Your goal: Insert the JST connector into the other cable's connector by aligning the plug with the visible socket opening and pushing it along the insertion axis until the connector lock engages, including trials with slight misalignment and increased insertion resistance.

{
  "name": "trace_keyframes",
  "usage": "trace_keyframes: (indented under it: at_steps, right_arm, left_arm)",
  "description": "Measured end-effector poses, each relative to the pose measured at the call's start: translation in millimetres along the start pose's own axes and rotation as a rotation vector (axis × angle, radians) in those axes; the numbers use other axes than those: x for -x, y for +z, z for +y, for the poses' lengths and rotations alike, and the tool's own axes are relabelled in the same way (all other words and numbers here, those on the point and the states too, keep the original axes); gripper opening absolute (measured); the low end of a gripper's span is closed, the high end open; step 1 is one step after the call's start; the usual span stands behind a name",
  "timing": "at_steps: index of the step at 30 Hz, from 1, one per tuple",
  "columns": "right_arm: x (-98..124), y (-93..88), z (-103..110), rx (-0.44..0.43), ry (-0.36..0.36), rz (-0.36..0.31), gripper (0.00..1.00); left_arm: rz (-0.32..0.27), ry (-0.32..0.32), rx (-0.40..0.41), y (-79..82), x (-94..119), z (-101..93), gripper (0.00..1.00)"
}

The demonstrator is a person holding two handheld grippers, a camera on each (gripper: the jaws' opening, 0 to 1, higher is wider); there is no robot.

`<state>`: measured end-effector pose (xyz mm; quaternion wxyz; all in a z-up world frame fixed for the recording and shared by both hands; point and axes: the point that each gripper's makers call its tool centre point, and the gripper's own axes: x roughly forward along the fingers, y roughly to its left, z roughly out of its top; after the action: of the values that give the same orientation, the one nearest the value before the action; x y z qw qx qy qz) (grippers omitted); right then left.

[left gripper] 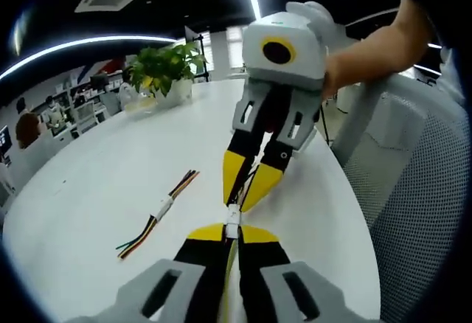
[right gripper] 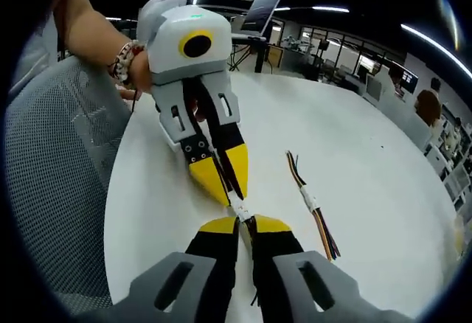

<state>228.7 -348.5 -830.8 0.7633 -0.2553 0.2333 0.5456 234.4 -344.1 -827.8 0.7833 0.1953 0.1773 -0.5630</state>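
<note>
So both hand-held grippers are nose to nose over a round white table point(left gripper: 110, 168), tips nearly meeting. In the left gripper view, the left hand-held gripper point(left gripper: 232, 233) comes up from the bottom with its yellow-tipped jaws pressed together on a small white JST connector point(left gripper: 233, 223), and the cable trails back between the jaws. The right hand-held gripper point(left gripper: 248, 184) comes in from the top of that view, held by a person's hand point(left gripper: 330, 80), jaws also pinched together on its own cable end, right at the white connector. Can't really tell whether the two halves are fully seated or just touching, it's too small. Flip to the right gripper view and it's the mirror: the right hand-held gripper point(right gripper: 245, 226) is closed on a white connector piece point(right gripper: 241, 211), and the left hand-held gripper point(right gripper: 226, 183) points down at it from above, its hand wearing a beaded bracelet point(right gripper: 122, 59). Off to the side, well apart from the grippers, a spare cable point(left gripper: 158, 216) with multicoloured wires and a white joint in the middle lies flat on the table. There's a potted plant point(left gripper: 167, 71) at the far edge of the table, a grey mesh chair point(left gripper: 420, 183) next to it, and an open laptop point(right gripper: 263, 11) in the background.
</note>
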Motion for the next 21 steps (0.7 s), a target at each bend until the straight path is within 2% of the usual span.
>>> trace_keyframes:
  at_steps: [16, 19, 21]
  right_arm:
    - [-0.4, 0.0, 3.0, -0.053, 0.016, -0.017, 0.03]
    - [-0.3, 0.3, 2.2, -0.042, 0.010, -0.014, 0.04]
    - [0.6, 2.1, -1.0, -0.022, -0.004, -0.015, 0.04]
  left_arm:
    - [0.005, -0.008, -0.006, -0.2, 1.1, -2.6, 0.00]
    - [0.008, 0.000, -0.013, -0.6, 0.7, -1.8, 0.00]
    - [0.007, 0.027, -0.025, 1.4, 0.6, 1.4, 0.00]
